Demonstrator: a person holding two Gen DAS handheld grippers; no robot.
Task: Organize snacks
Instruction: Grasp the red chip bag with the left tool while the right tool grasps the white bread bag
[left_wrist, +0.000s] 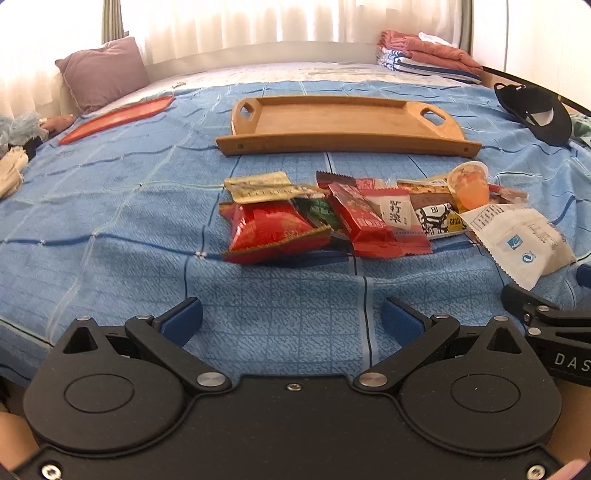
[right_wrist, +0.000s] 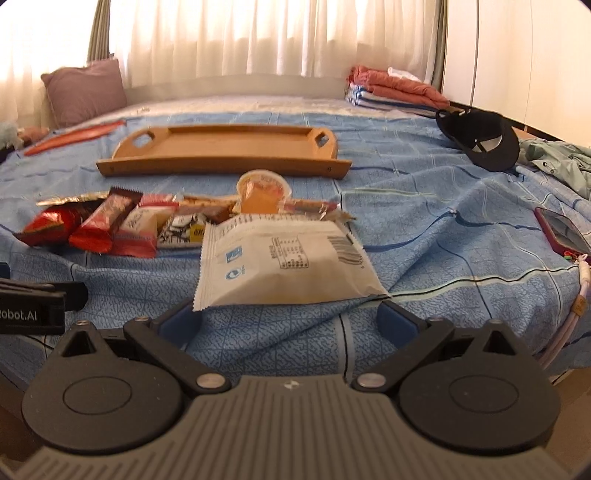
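Snack packets (left_wrist: 332, 218): heaped mid-frame on the blue bedspread (left_wrist: 110, 229), just before the empty wooden tray (left_wrist: 343, 122).
Left gripper (left_wrist: 291, 321): released, holding nothing.
Right gripper (right_wrist: 290, 319): released, white packet (right_wrist: 284, 258) just ahead.
Right view only: phone (right_wrist: 561, 232), cut off at right edge; packet print unreadable.

Your bed (left_wrist: 110, 206) carries snacks (left_wrist: 369, 218), a wooden tray (left_wrist: 343, 122), a red tray (left_wrist: 118, 116), a cap (left_wrist: 535, 110) and a phone (right_wrist: 561, 230).

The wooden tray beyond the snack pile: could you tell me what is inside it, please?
The wooden tray shows only bare wood inside. Its near rim hides the front strip of the floor, so anything lying flat there cannot be seen.
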